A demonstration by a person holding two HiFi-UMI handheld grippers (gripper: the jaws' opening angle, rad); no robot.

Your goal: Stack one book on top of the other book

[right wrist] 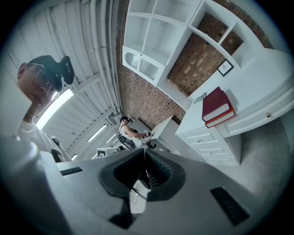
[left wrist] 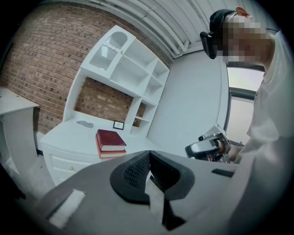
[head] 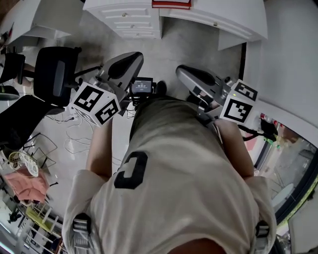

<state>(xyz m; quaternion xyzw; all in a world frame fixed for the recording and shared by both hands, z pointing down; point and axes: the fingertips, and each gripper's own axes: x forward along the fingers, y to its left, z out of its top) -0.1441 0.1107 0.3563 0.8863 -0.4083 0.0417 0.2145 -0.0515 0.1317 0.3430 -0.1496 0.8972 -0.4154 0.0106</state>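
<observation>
Two books lie stacked on the white desk [left wrist: 69, 134], a dark red book [left wrist: 110, 138] on top of a thinner red one [left wrist: 111, 152]. The right gripper view shows the same stack, dark red book [right wrist: 216, 103] over the red one [right wrist: 224, 117], and its edge shows at the top of the head view as the book stack [head: 171, 4]. My left gripper [left wrist: 149, 155] is shut with nothing in it, well back from the desk. My right gripper [right wrist: 144, 153] is also shut and holds nothing. Both are held at waist height, left gripper [head: 133, 58] and right gripper [head: 182, 70], pointing toward the desk.
A white shelf unit [left wrist: 124, 64] stands on the desk against a brick wall, with drawers [head: 131, 22] beneath. Black office chairs [head: 54, 74] and floor cables [head: 74, 134] lie to my left. A second person [right wrist: 126, 131] sits far off at another desk.
</observation>
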